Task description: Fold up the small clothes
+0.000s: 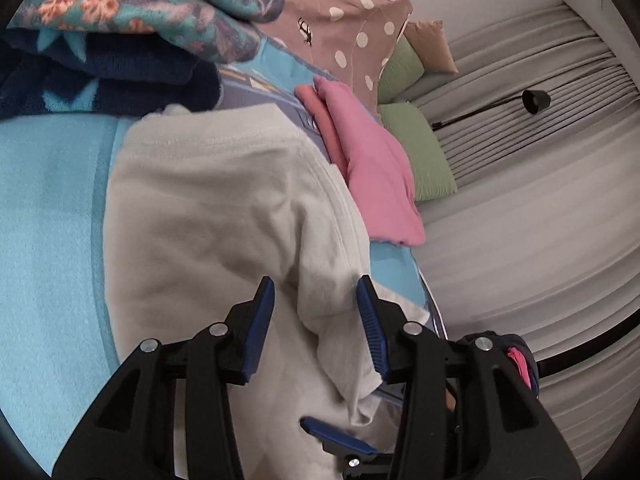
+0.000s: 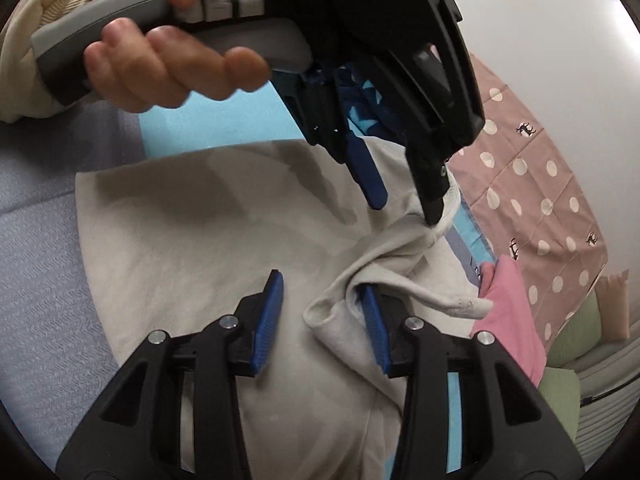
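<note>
Left wrist view: left gripper hangs over a cream garment lying on a light-blue blanket. Jaws part-open, blue pads apart; a raised fold of the garment sits between them, right pad at the cloth's edge, no clear pinch. The garment's long axis runs from near centre to far left-centre, its hemmed far end pointing at the stacked blankets. A folded pink garment lies just right of it, long axis near-to-far, touching green cushions on its right. A dotted brown cloth hangs at far centre. One blue pad of the right gripper shows at the near edge, on the cream cloth.

Right wrist view: right gripper is part-open; a bunched ridge of the garment is draped over its right pad, left pad clear of the cloth, so no firm grip visible. The garment spreads wide to the left, flat, and twists toward the far right. The left gripper, held by a hand, points down at the twisted far end, black fingertip touching the cloth, jaws apart. The pink garment lies right, beside the dotted cloth. No containers in either view.
</note>
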Available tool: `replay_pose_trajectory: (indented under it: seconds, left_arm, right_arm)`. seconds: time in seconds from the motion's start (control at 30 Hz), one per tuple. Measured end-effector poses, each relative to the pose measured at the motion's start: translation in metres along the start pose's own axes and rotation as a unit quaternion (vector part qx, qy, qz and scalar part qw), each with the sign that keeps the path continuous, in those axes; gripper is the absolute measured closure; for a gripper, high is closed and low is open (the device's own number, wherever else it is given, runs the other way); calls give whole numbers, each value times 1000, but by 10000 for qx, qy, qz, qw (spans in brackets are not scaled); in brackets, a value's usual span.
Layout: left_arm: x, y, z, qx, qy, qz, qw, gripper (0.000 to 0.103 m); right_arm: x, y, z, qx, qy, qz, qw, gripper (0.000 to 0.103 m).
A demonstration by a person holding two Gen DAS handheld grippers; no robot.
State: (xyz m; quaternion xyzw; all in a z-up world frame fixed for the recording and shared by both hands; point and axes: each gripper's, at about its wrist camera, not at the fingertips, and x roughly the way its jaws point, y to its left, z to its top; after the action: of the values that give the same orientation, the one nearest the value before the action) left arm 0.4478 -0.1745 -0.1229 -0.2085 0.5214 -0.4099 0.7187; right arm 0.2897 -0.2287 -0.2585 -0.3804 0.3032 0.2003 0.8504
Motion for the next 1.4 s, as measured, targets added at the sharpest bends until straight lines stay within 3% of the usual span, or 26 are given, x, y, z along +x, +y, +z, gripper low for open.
replay_pose_trajectory:
  seconds: [0.07,0.2,0.23,0.27,0.4,0.47,0.53,0.57,0.73,0.83,0.9,0.93,1.0,1.07,1.13,1.17,1.27,1.3,1.33,1.4]
  left_arm:
    - [-4,-3,5,104,-117,-15,9999,52]
    - [-20,-32,7,868,-350,147,9955,48]
    - [-19,-37,8,984,-340,172,9944,42]
    - [-15,-41,11,1068,-271,195,9937,34]
    - [25,-34,24,962,240,407,9942,34]
    - [41,-18,26,616,343,637,9955,58]
    - [41,-7,24,462,264,635,9966,67]
    - [38,-3,21,447,219,657,9966,76]
    - [28,6,23,215,60,435,9988,82]
    - [27,7,26,189,40,390,9991,82]
    - [29,6,26,194,54,365,9991,82]
    - [29,5,25,208,53,373,9991,82]
    - [29,6,24,209,51,369,9991,82]
    - [30,6,23,198,66,331,9992,82]
    - [28,7,23,176,53,301,9994,82]
    - [29,7,23,163,43,285,9995,82]
    - [28,8,23,154,40,253,9996,82]
    - [27,8,23,154,34,253,9996,82]
    - [27,9,22,150,31,246,9996,82]
    - [25,9,22,138,22,214,9997,82]
  right_arm:
    - [1,0,1,-27,-4,-33,10000,62]
    - [3,12,-1,-408,33,-362,9985,62]
    - [4,15,0,-502,58,-432,9978,62]
    - [5,17,0,-605,83,-496,9969,62]
    - [9,22,2,-921,176,-669,9933,62]
    - [10,22,2,-946,197,-704,9928,62]
    - [11,20,1,-955,200,-754,9924,59]
    - [9,20,0,-948,187,-768,9924,56]
    - [2,-4,-2,-412,91,-478,9980,30]
    - [-3,-39,-9,467,45,260,9986,26]
    - [-2,-71,-16,1206,14,892,9887,26]
    - [-1,-86,-19,1577,-11,1240,9797,26]
    - [9,-131,-35,2634,-64,2184,9396,26]
    - [17,-160,-49,3427,-167,2733,8987,26]
    - [35,-192,-67,4413,-74,3378,8313,26]
    - [37,-197,-68,4748,-7,3507,8072,30]
    - [59,-205,-84,5741,317,4023,7124,51]
    - [62,-204,-84,5879,400,4077,6976,60]
    - [64,-200,-82,5972,522,4031,6914,65]
    - [69,-198,-75,6124,723,3812,6888,70]
